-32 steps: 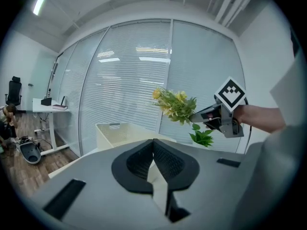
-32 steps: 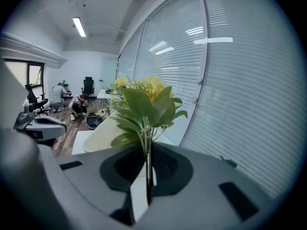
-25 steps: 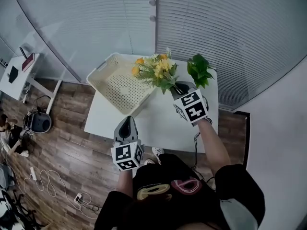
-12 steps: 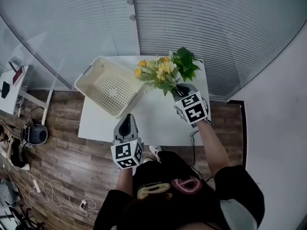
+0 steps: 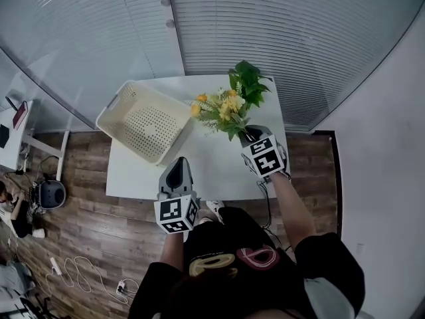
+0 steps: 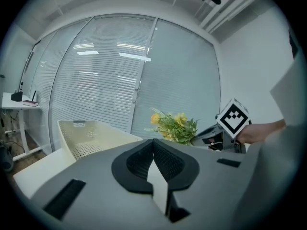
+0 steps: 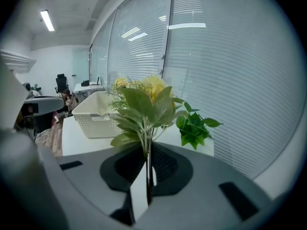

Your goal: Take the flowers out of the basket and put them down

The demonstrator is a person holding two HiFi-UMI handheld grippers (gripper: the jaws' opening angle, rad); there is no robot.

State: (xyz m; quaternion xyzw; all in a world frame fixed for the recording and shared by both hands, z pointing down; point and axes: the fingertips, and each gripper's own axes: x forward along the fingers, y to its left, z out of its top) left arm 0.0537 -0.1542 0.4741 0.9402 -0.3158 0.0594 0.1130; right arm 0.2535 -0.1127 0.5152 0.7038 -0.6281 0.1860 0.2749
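The only print on the tools is the black-and-white square marker pattern on each gripper's cube; a pink and yellow design on the person's dark top is too distorted to read. The right gripper [image 5: 247, 134] has its jaws clamped on the thin green stems of the flowers [image 5: 222, 107], a bunch of yellow and orange blooms with leaves that fans away from the person toward the window. The bunch is outside the basket [image 5: 159, 93] and over the far right part of the table [image 5: 206, 171]; whether it touches the tabletop cannot be told. Just beyond it, at the table's far right corner, is a green leafy sprig [image 5: 250, 85]. The cream, perforated basket sits on the table's far left corner, well apart from the bunch. The left gripper [image 5: 176, 166] hangs at the near edge of the table with its jaws together and nothing between them. The table is plain white and stands against a curved glass wall [image 5: 279, 32] covered with horizontal blinds. Around it is a dark wood-plank floor [image 5: 80, 214] with a pale cable [image 5: 73, 268] trailing across it, a small white desk [image 5: 16, 121] to the left and a plain wall [image 5: 392, 145] to the right.
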